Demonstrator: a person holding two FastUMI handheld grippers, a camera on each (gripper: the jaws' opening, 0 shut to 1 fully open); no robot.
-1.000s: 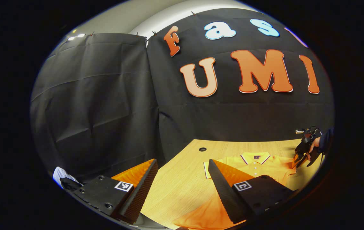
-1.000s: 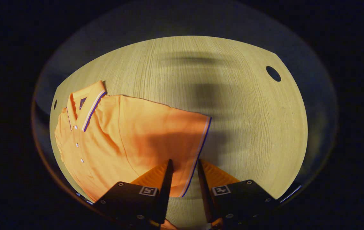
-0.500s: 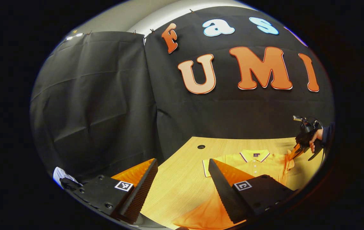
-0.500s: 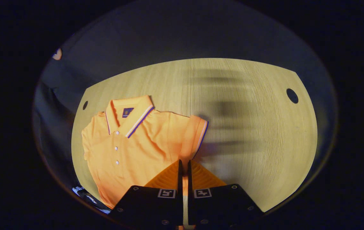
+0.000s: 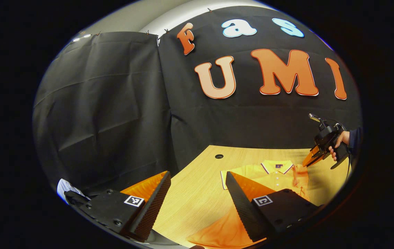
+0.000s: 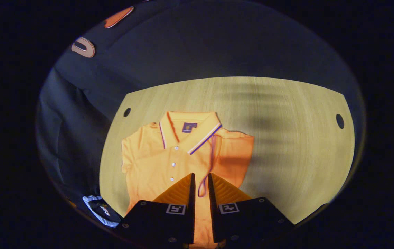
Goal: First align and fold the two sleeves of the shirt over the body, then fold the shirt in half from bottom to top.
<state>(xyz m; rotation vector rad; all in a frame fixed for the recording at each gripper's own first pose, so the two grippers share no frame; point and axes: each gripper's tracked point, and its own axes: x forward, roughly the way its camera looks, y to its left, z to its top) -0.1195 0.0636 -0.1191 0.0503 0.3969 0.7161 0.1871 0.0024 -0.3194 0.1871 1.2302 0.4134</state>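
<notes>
orange shirt (image 6: 155, 166), small unreadable collar label (image 6: 189, 127)

Left gripper (image 5: 197, 186) low and level, pointing forward, fingers spread wide with nothing between them. Right gripper (image 6: 200, 180) raised, tilted downward, fingers (image 6: 183, 186) parted by a narrow gap. In the left gripper view a hand (image 5: 338, 145) grips its handle.
</notes>
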